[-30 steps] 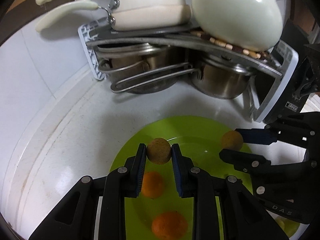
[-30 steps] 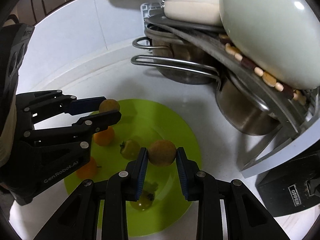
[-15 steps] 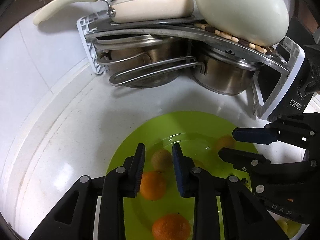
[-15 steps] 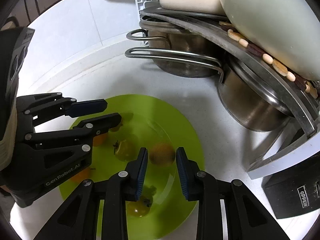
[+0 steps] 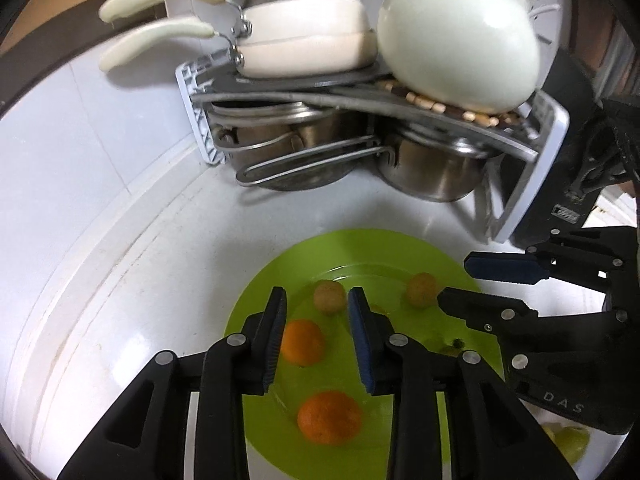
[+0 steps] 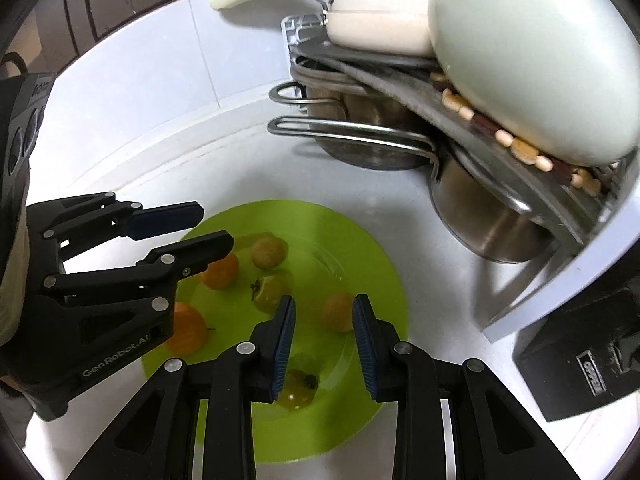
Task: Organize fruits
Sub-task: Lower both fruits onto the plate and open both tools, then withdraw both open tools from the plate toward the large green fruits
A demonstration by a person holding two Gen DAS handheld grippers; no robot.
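Observation:
A green plate (image 5: 272,280) lies on the white counter. On it are two oranges (image 5: 302,342) (image 5: 329,416) and two tan round fruits (image 5: 329,297) (image 5: 421,290). My left gripper (image 5: 317,294) hovers above the plate, its jaws opening, with nothing pressed between the pads. In the right wrist view one tan fruit (image 6: 338,312) lies on the plate (image 6: 360,248) under my right gripper (image 6: 324,302), whose jaws stand slightly apart and hold nothing. Two greenish fruits with dark stems (image 6: 270,288) (image 6: 298,390) also lie there. The left gripper (image 6: 214,224) comes in from the left.
A grey dish rack (image 5: 532,184) at the back holds steel pots (image 5: 428,172) below and cream pans (image 5: 304,48) and a white pot (image 5: 456,36) on top. A black box (image 6: 580,364) stands on the right. A pale fruit (image 5: 568,440) lies off the plate.
Both grippers let go of their tan fruits, which now lie on the plate. Both grippers have lifted and drawn back from the plate.

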